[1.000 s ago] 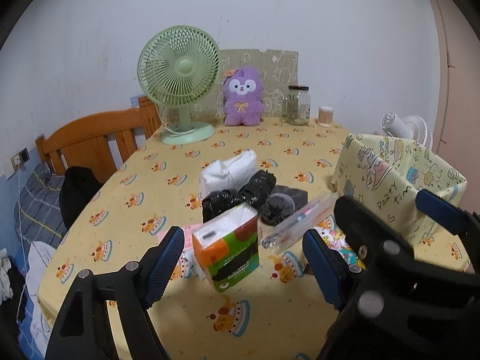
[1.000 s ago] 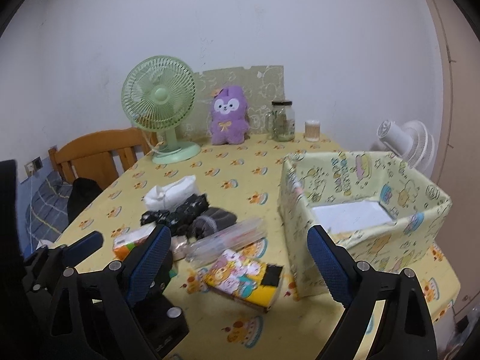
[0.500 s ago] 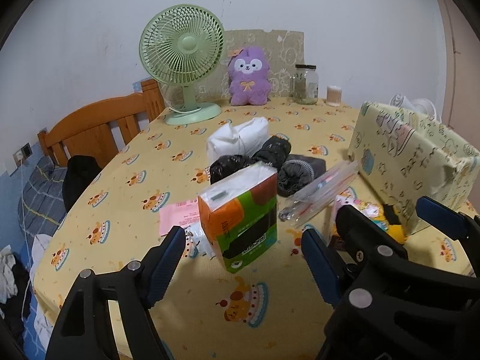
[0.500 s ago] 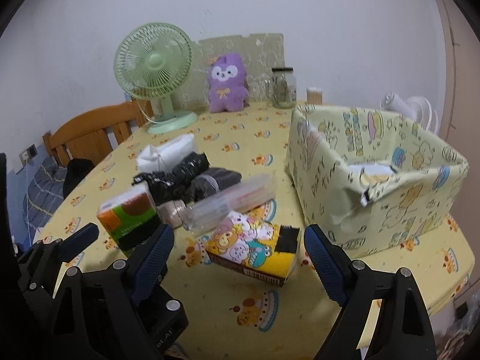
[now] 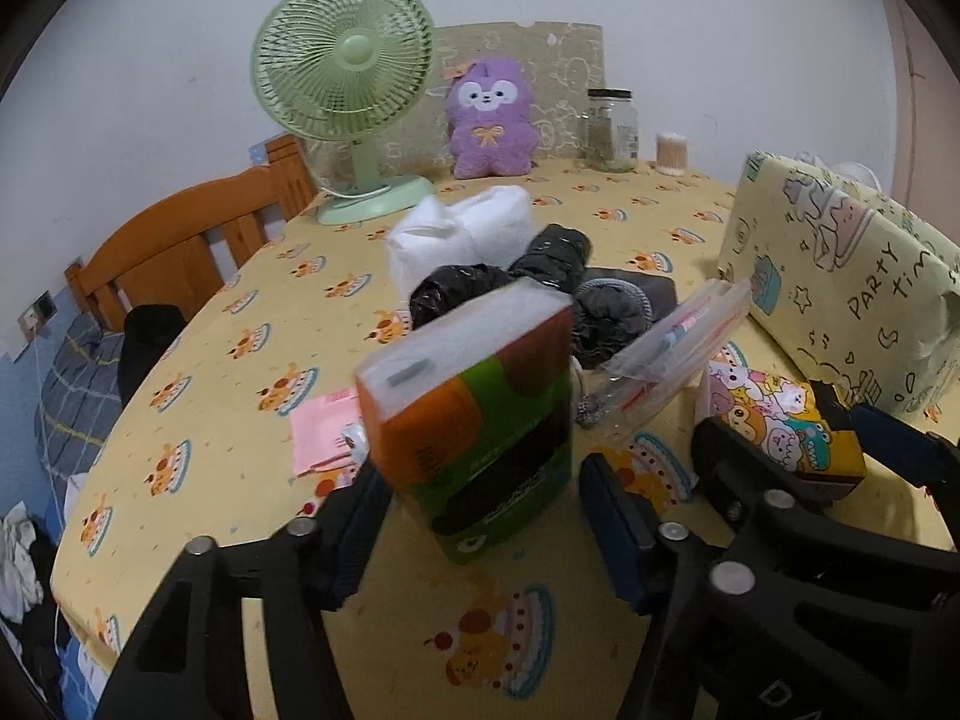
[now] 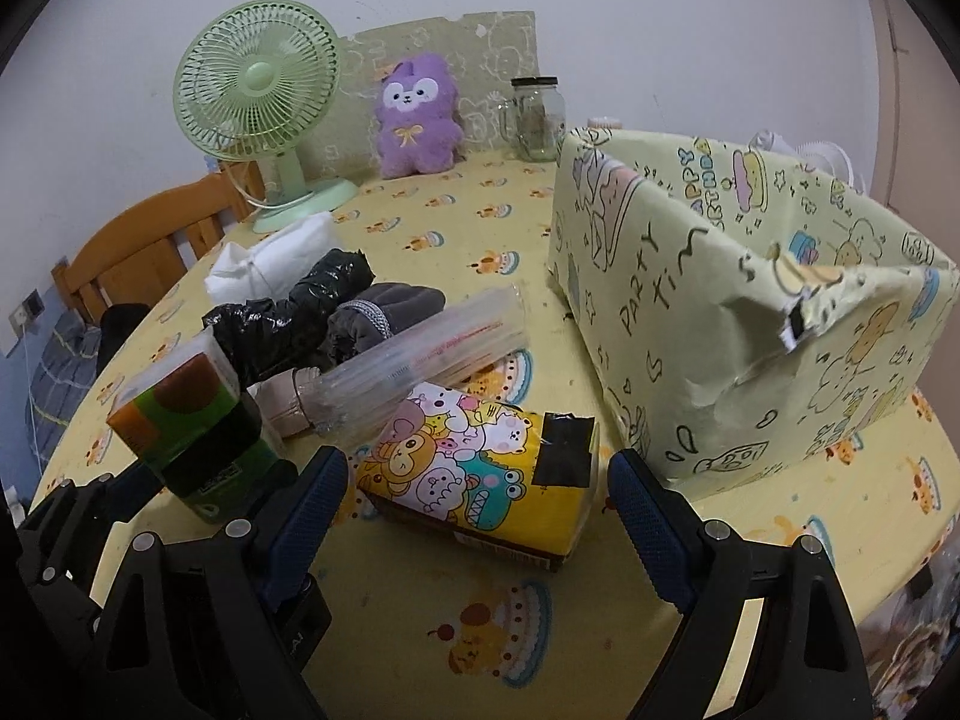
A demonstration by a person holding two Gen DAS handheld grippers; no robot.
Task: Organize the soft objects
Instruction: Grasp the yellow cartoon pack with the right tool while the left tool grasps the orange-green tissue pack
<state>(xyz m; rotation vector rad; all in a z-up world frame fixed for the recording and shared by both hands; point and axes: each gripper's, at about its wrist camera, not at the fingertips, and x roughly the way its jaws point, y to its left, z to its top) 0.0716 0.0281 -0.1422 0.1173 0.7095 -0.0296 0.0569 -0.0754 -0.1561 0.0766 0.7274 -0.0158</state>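
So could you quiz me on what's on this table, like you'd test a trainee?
1. True or false: the left gripper has its jaws open on either side of the orange-and-green tissue pack.
2. Which item lies between the right gripper's jaws? A) purple plush toy B) cartoon-animal tissue pack C) glass jar
3. Fill in: the clear bag of straws rests partly on top of the cartoon-animal ______ pack.

Key: 1 true; 2 B; 3 tissue.
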